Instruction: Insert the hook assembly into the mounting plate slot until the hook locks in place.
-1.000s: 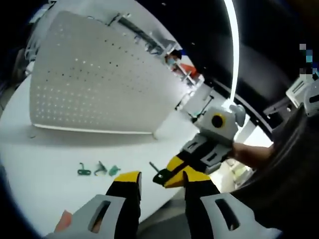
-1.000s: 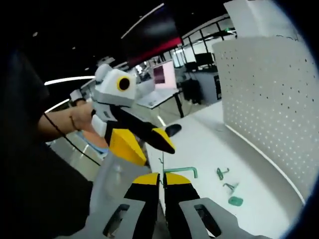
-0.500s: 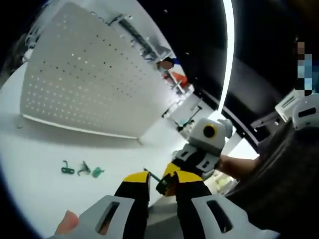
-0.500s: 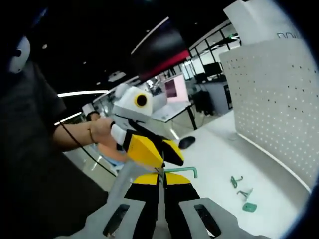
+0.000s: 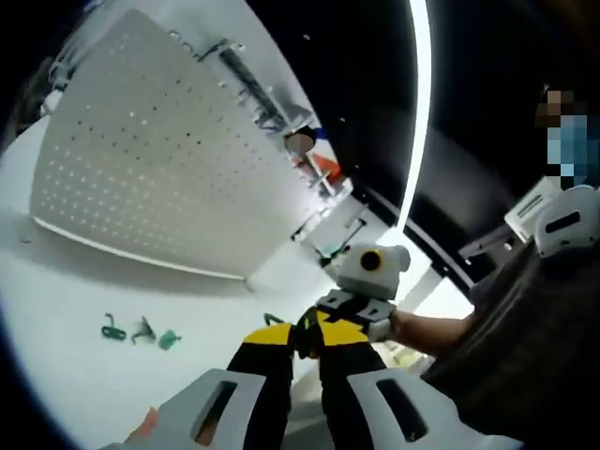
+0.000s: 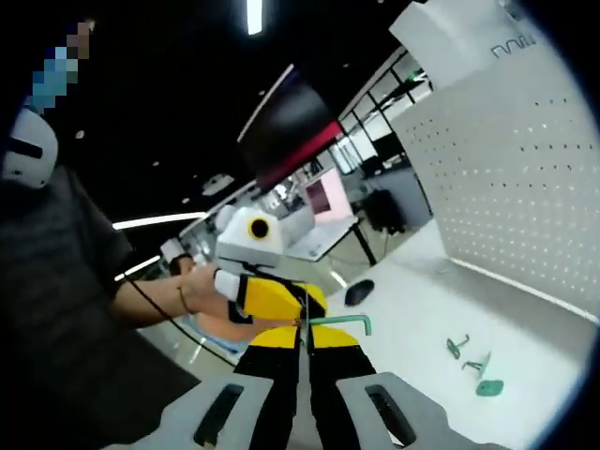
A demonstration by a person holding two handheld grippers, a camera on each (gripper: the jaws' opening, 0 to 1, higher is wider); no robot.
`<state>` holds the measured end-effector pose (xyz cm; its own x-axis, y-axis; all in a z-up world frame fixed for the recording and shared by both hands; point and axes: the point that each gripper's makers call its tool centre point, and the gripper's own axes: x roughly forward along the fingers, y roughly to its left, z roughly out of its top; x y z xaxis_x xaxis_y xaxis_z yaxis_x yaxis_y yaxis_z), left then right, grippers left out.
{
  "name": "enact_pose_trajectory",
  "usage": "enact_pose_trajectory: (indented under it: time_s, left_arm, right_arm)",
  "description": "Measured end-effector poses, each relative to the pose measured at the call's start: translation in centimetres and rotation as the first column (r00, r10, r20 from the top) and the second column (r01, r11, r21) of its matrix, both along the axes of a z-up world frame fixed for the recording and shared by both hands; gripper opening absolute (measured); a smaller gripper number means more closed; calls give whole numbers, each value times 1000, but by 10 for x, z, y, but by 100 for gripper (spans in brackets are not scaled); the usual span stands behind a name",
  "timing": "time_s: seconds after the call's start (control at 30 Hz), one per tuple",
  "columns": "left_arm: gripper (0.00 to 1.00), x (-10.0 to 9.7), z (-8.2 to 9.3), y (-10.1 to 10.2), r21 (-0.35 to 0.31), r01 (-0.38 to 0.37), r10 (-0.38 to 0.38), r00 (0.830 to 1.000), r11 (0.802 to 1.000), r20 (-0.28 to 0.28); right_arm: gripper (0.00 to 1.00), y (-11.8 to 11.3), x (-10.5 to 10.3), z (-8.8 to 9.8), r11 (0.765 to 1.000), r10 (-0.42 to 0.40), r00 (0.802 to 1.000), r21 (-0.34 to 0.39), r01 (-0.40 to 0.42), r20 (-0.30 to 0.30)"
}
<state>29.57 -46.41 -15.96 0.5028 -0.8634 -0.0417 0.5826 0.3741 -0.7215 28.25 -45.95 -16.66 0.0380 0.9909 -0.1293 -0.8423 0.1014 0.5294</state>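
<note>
Left gripper view
- Left gripper (image 5: 302, 339): yellow-tipped jaws nearly together at the bottom; whether they grip anything I cannot tell.
- Right gripper (image 5: 309, 330): comes in from the right, its yellow tips meeting the left gripper's tips.
- Pegboard (image 5: 150, 178): white perforated mounting plate standing upright on the far left of the white table (image 5: 75, 375).
- Small green parts (image 5: 139, 332): three lying in a row on the table, near left, well apart from the grippers.

Right gripper view
- Right gripper (image 6: 306, 333): jaws pressed close, pinching the green hook (image 6: 339, 322), whose bar sticks out to the right of the tips.
- Left gripper (image 6: 281, 302): held by a hand (image 6: 199, 284), its yellow jaws touching the hook at the right gripper's tips.
- Pegboard (image 6: 525, 187): far right, upright.
- Small green parts (image 6: 476, 364): on the table, near right, below the pegboard.
</note>
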Motion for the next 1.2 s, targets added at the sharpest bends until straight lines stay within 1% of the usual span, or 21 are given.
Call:
enact_pose_trajectory:
  time_s: [0.17, 0.2, 0.23, 0.27, 0.33, 0.43, 0.53, 0.6, 0.67, 0.7, 0.77, 0.83, 0.97, 1.1, 1.2]
  left_arm:
    - [8, 1, 4, -1, -16, -5, 5, 1000, 1000, 8]
    - [8, 1, 5, -1, -23, -1, 1, 1000, 1000, 6]
    - [8, 1, 6, -1, -28, 1, -1, 1000, 1000, 7]
    - [8, 2, 7, -1, -32, -1, 1, 1000, 1000, 9]
    - [8, 3, 9, -1, -40, -5, 5, 1000, 999, 13]
    - [7, 5, 11, 0, -55, -12, 13, 1000, 998, 15]
    - [7, 5, 11, 0, -50, -14, 15, 1000, 999, 14]
    - [6, 4, 12, -1, -39, -8, 9, 1000, 999, 24]
    - [4, 2, 12, -1, -33, -1, 2, 1000, 999, 25]
    - [3, 1, 14, -1, -34, 8, -7, 1000, 999, 25]
    - [3, 1, 12, -3, -3, 8, -8, 999, 1000, 41]
    - [2, 2, 12, -3, -7, 11, -11, 999, 1000, 34]
    - [2, 2, 10, -4, 2, 17, -17, 999, 1000, 33]
    - [2, 2, 7, -6, 37, 23, -24, 999, 999, 35]
    - [2, 2, 6, -5, 53, 23, -24, 999, 998, 28]
  right_arm:
    - [1, 0, 0, 3, 1000, -3, 1000, 29, 3, -19]
    - [1, 0, 0, 4, 999, -1, 999, 40, 2, -32]
    - [1, 0, -1, 6, 998, 2, 998, 62, 2, -67]
    - [1, 0, 0, 7, 998, -2, 997, 69, 7, -76]
    - [1, 0, 1, 9, 995, -8, 993, 99, 20, -114]
    - [1, 0, 2, 10, 992, -13, 990, 121, 30, -140]
    - [1, 1, 2, 10, 992, -13, 991, 120, 29, -130]
    - [1, 1, 0, 11, 992, -6, 991, 125, 23, -136]
    - [3, 1, 0, 10, 992, -6, 990, 123, 23, -138]
    - [4, 1, 3, 8, 993, -18, 992, 116, 33, -128]
    - [5, 1, 2, 7, 993, -14, 991, 116, 30, -135]
    - [5, 1, 2, 8, 993, -13, 991, 116, 28, -133]
    - [5, 0, 1, 6, 995, -5, 994, 100, 15, -108]
    - [7, 0, -1, 2, 998, 7, 997, 64, -3, -72]
    - [7, 0, -1, 1, 999, 8, 998, 51, -5, -63]
